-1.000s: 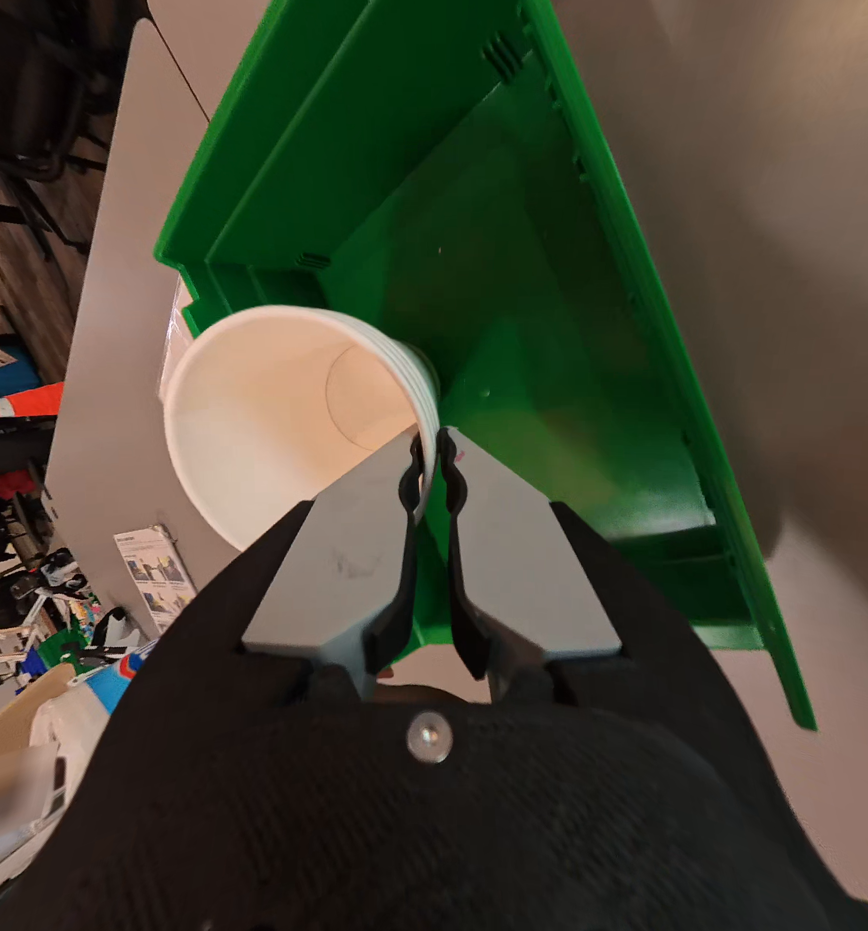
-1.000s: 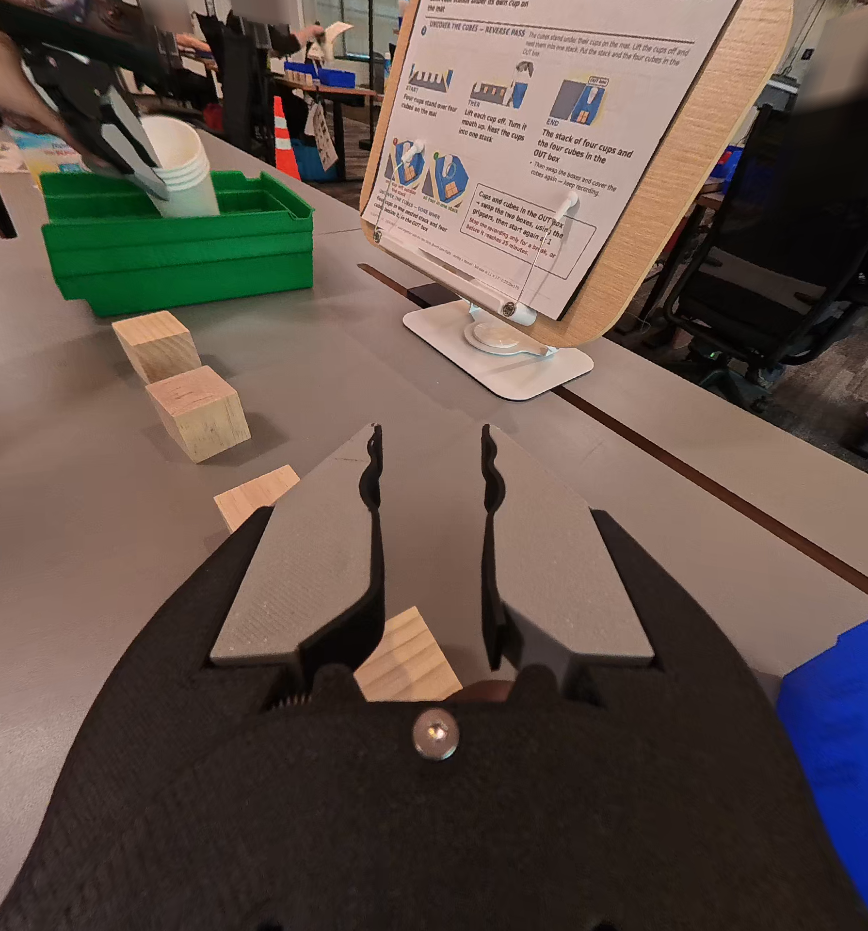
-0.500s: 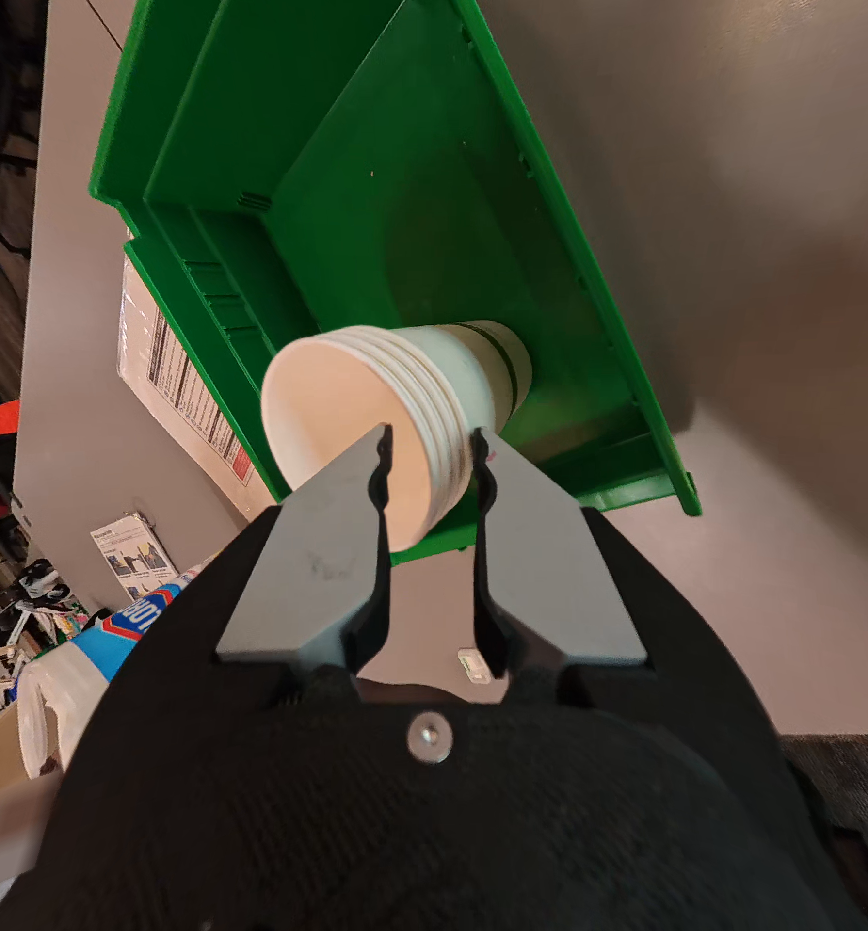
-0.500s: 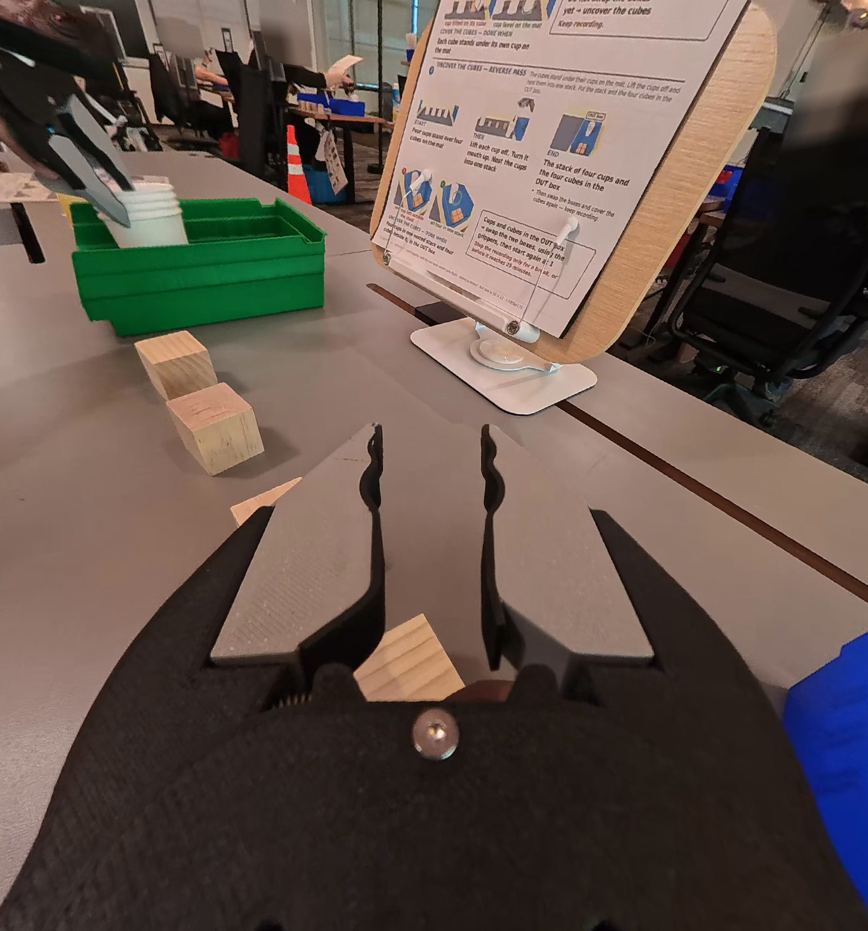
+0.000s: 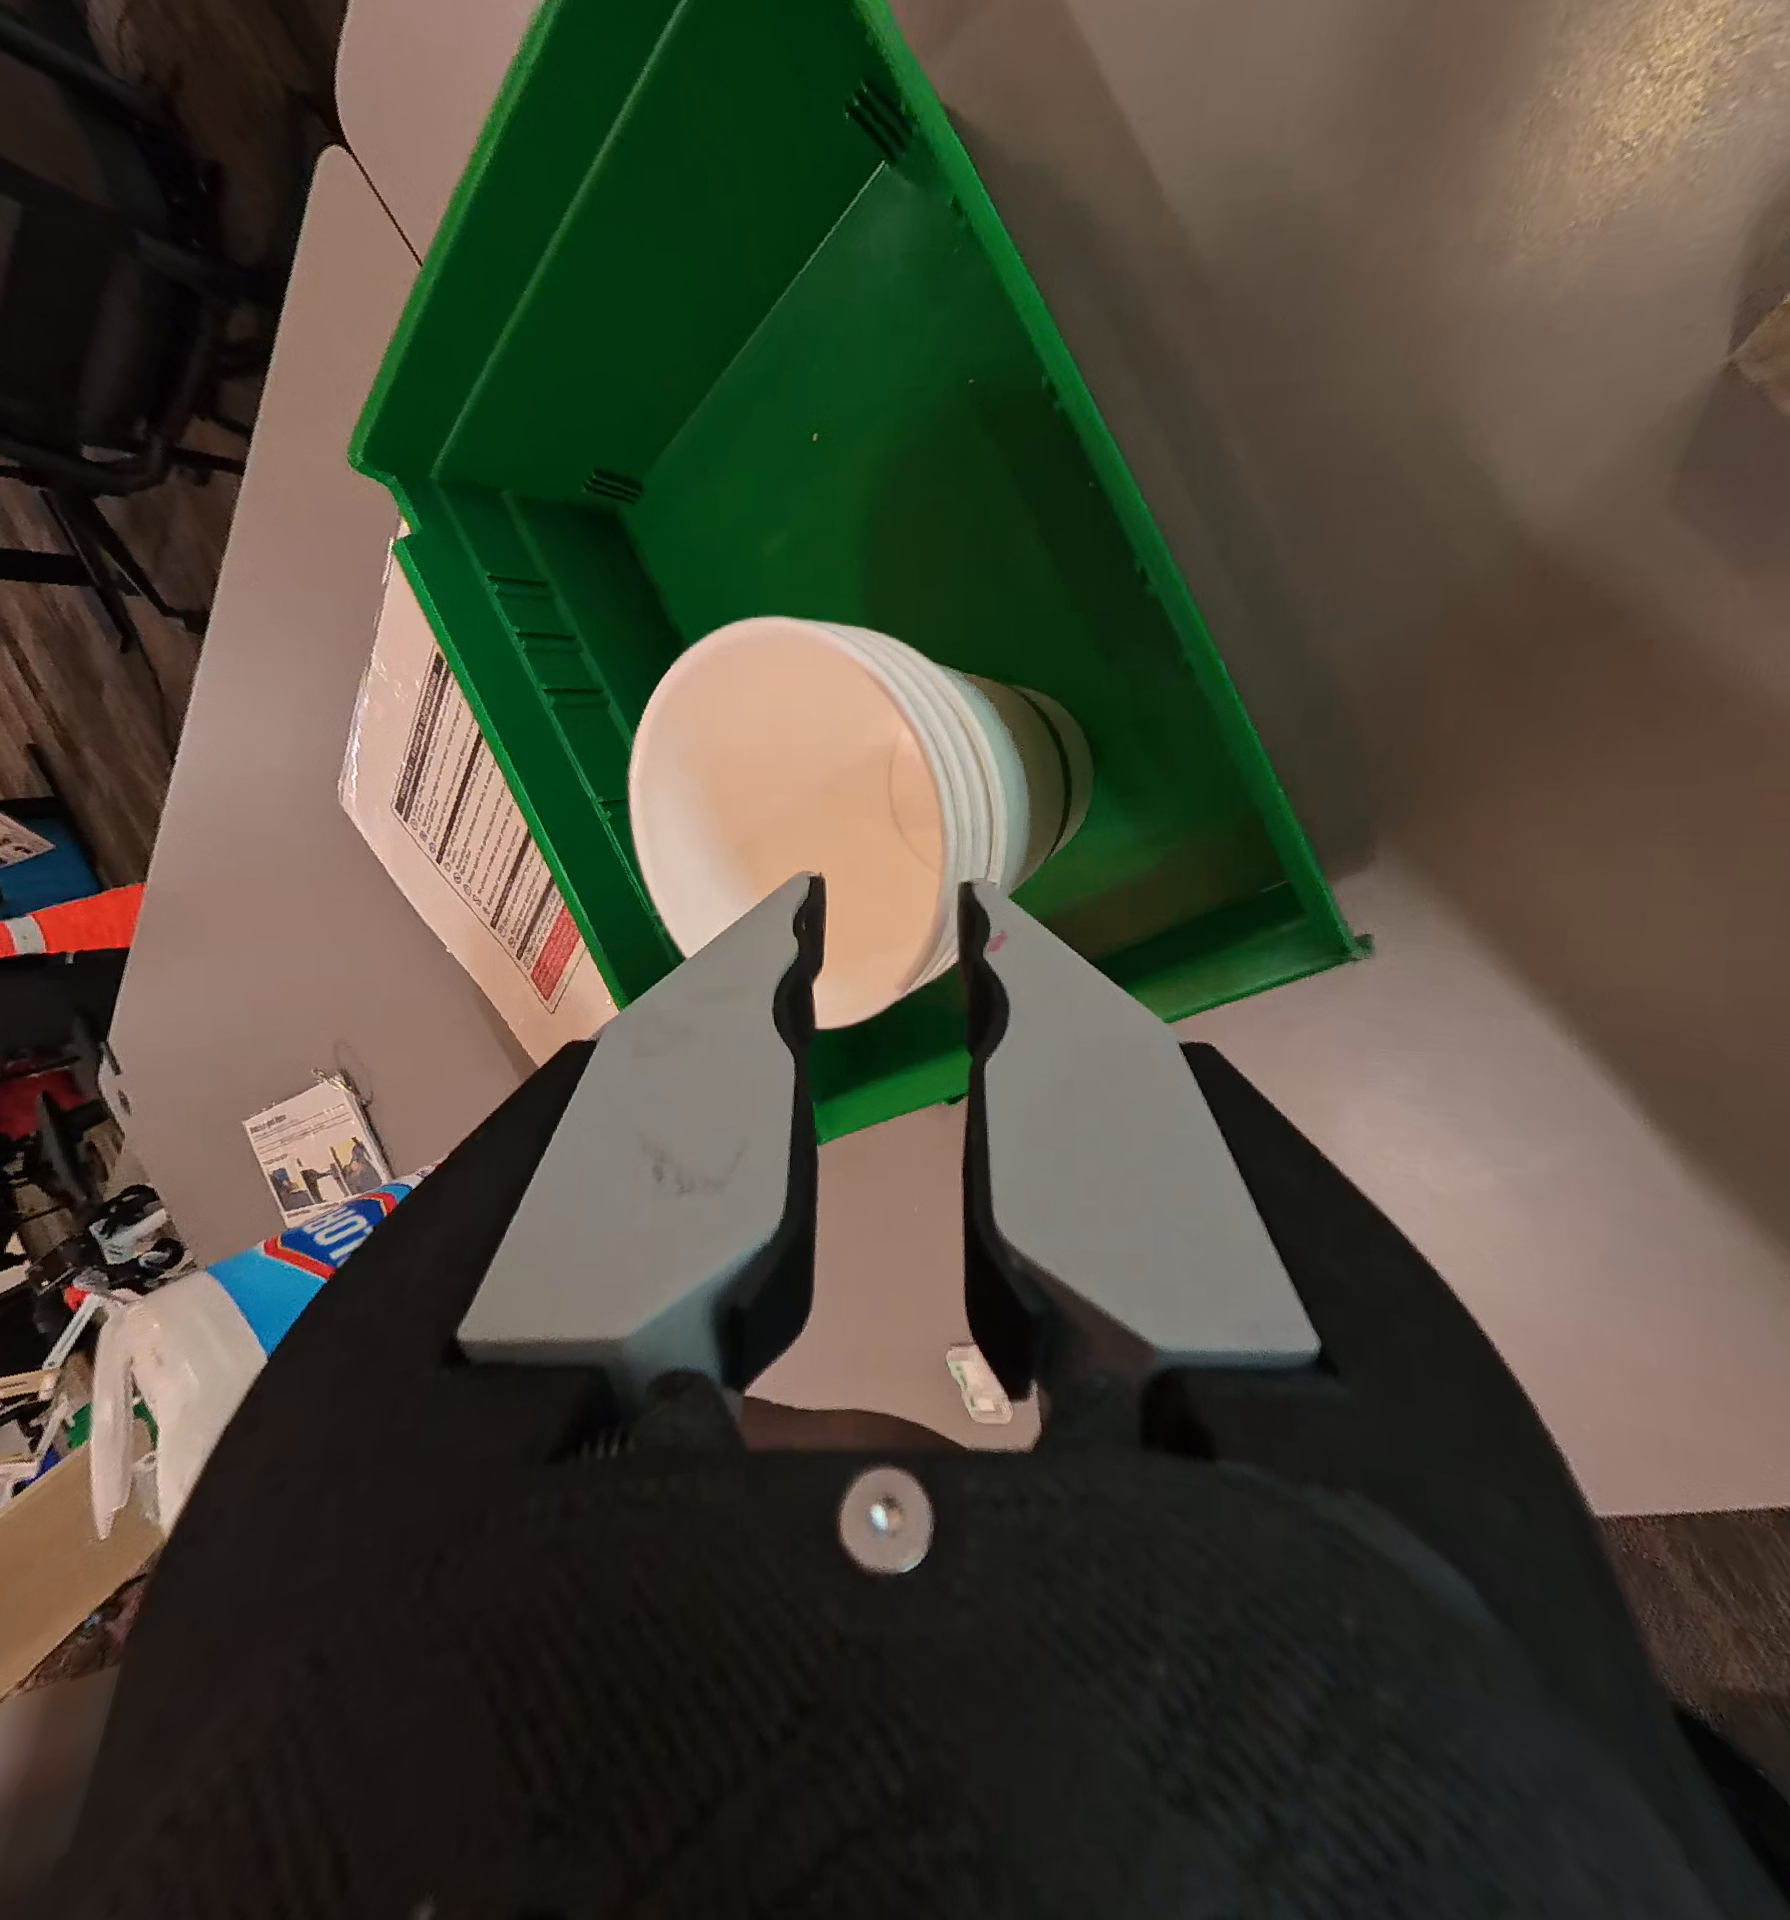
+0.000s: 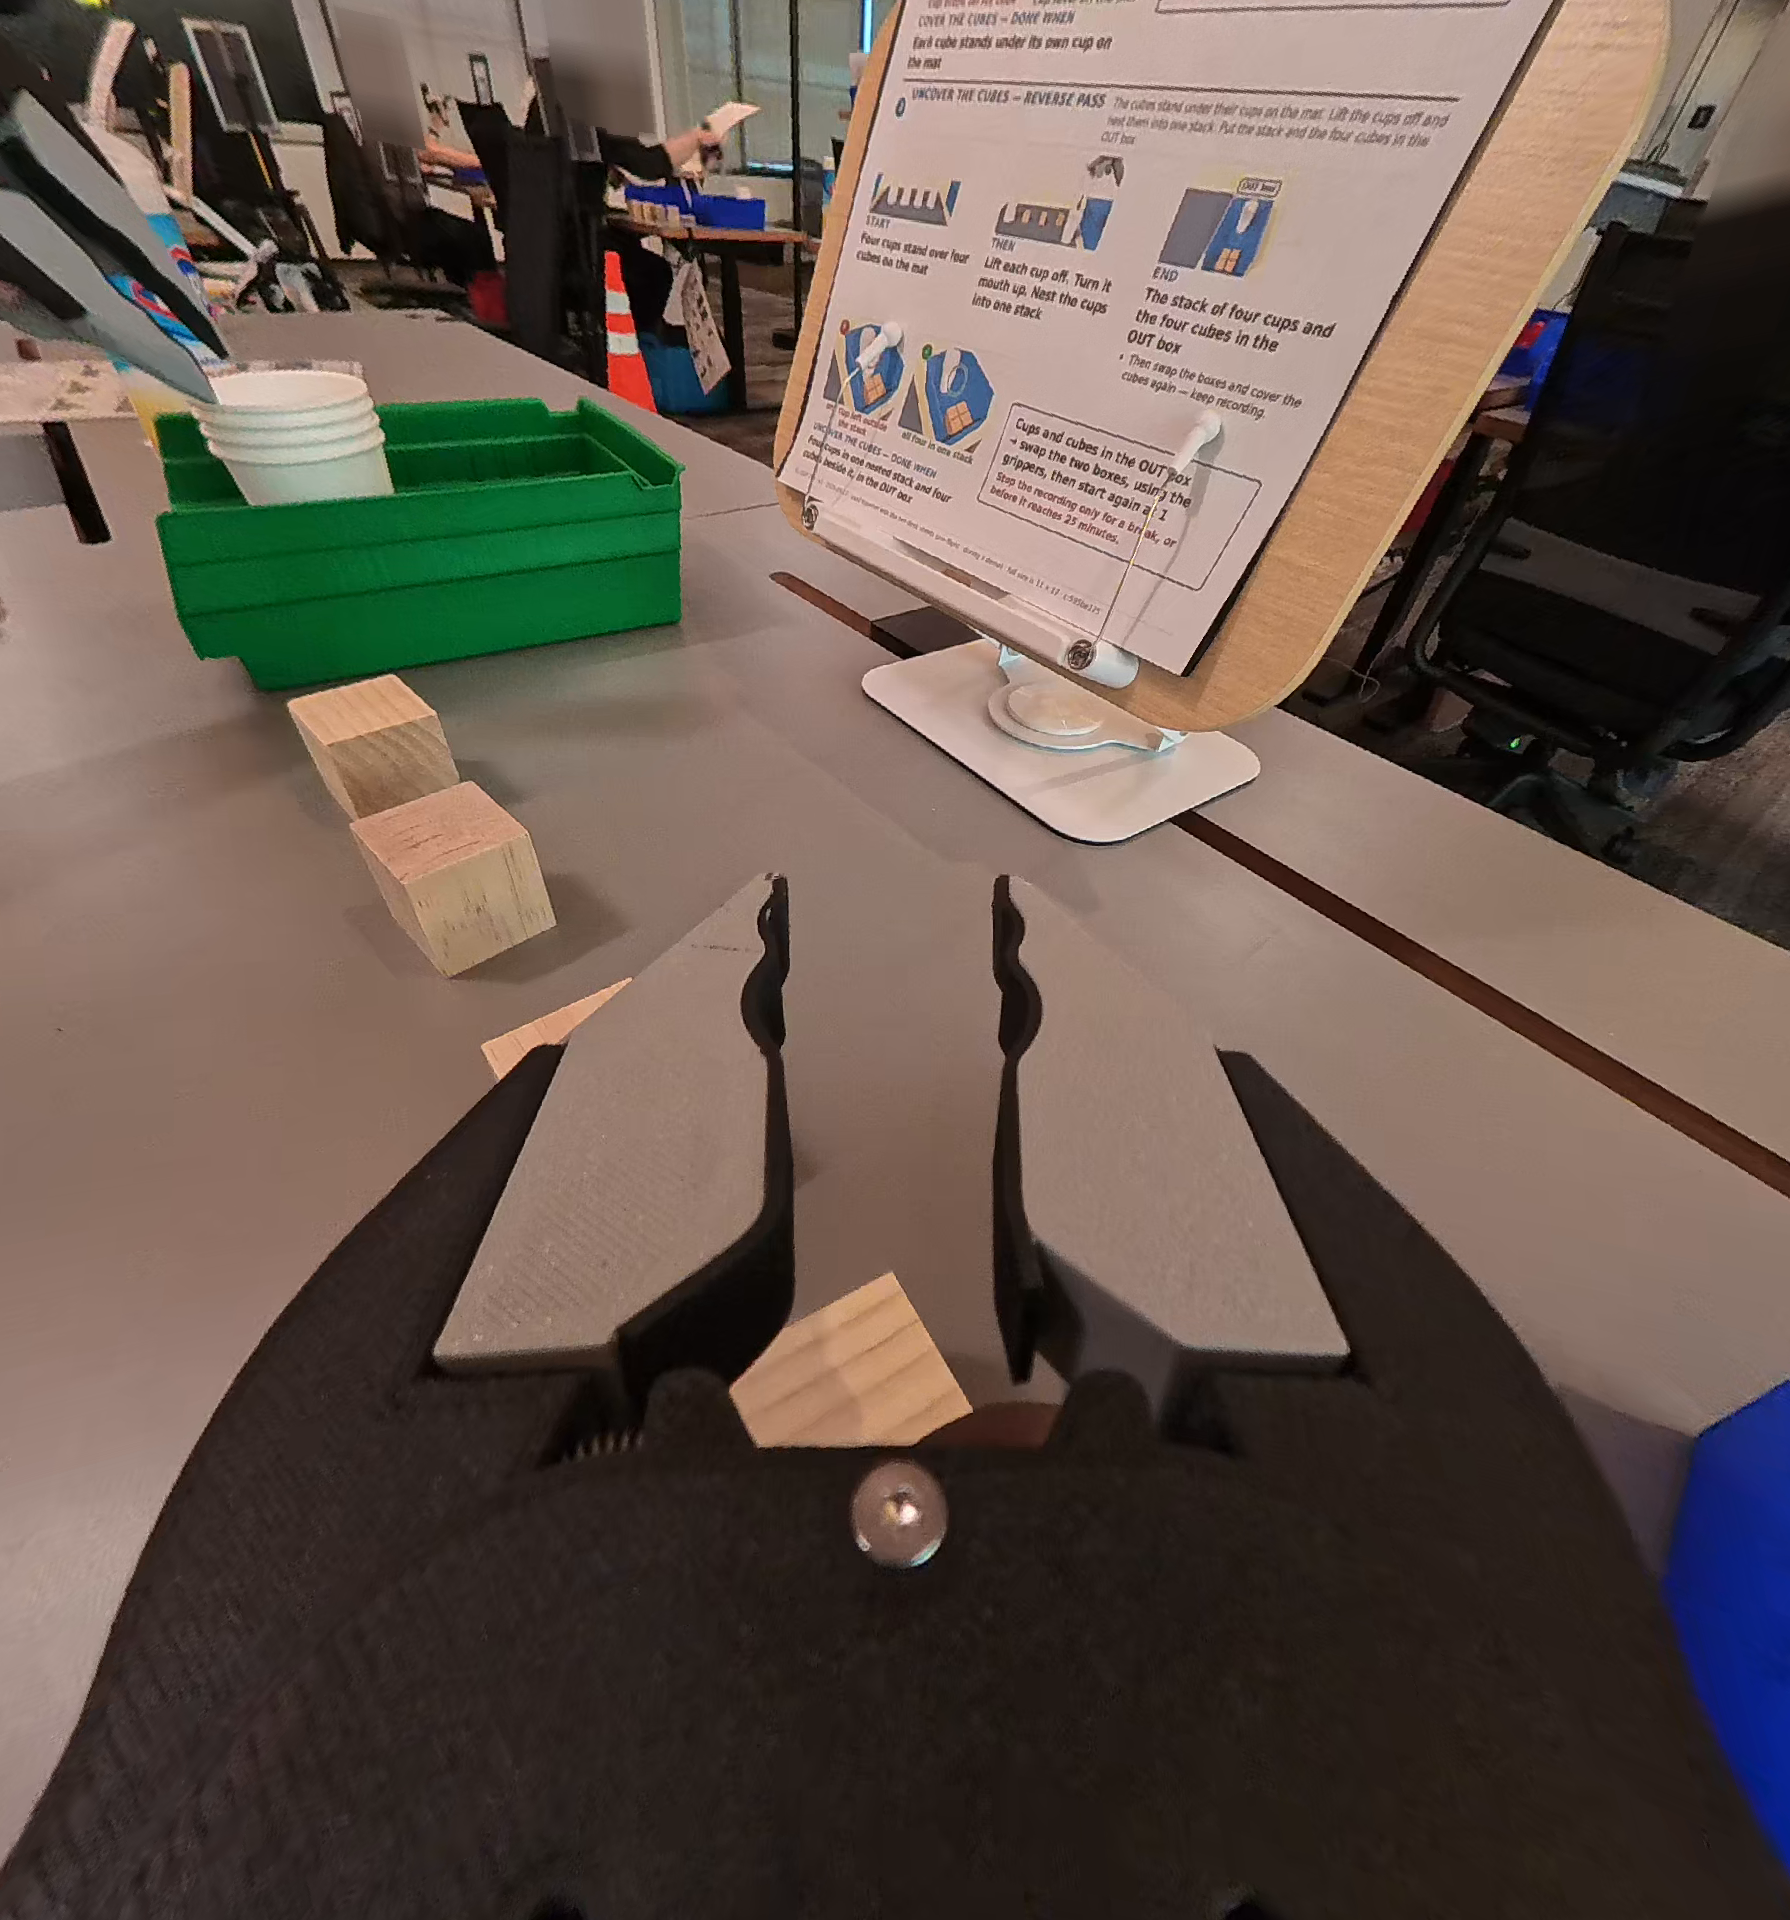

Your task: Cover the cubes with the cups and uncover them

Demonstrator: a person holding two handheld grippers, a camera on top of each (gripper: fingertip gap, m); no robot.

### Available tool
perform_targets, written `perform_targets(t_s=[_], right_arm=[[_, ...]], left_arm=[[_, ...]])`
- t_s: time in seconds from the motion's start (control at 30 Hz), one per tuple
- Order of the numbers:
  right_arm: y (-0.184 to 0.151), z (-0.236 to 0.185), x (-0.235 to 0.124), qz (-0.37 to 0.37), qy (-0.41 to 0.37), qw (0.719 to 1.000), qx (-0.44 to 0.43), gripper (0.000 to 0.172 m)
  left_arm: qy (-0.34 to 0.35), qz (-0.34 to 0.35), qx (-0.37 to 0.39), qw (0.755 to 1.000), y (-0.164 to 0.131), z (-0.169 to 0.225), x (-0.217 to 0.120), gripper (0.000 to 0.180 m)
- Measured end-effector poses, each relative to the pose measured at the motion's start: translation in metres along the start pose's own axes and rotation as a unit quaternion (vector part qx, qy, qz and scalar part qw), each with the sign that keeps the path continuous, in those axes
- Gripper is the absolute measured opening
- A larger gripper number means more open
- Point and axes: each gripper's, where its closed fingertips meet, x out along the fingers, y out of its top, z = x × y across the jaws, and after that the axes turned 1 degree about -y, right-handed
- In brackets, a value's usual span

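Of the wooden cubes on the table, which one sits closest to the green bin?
The pale cube just in front of the green bin. The next cube sits nearer the camera, and the other two lie partly hidden by the right gripper.

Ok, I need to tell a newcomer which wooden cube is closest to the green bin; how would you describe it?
Find the green plastic bin on the grey table. Just before its front wall sits a pale wooden cube, the first of the row, its neighbour lying farther from the bin.
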Motion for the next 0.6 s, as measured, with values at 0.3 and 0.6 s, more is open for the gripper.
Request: perform_targets(t_s=[0.3,0.6], right_arm=[[-0.001,-0.004,0.002,-0.001,0.002,1.0,-0.001,0.036],[0.004,0.0,-0.004,0.009,0.0,1.0,0.003,0.036]], left_arm=[[0.002,0.004,0.003,1.0,0.001,0.004,0.006,0.023],[-0.011,0.003,-0.011,1.0,0.0,0.007,0.013,0.009]])
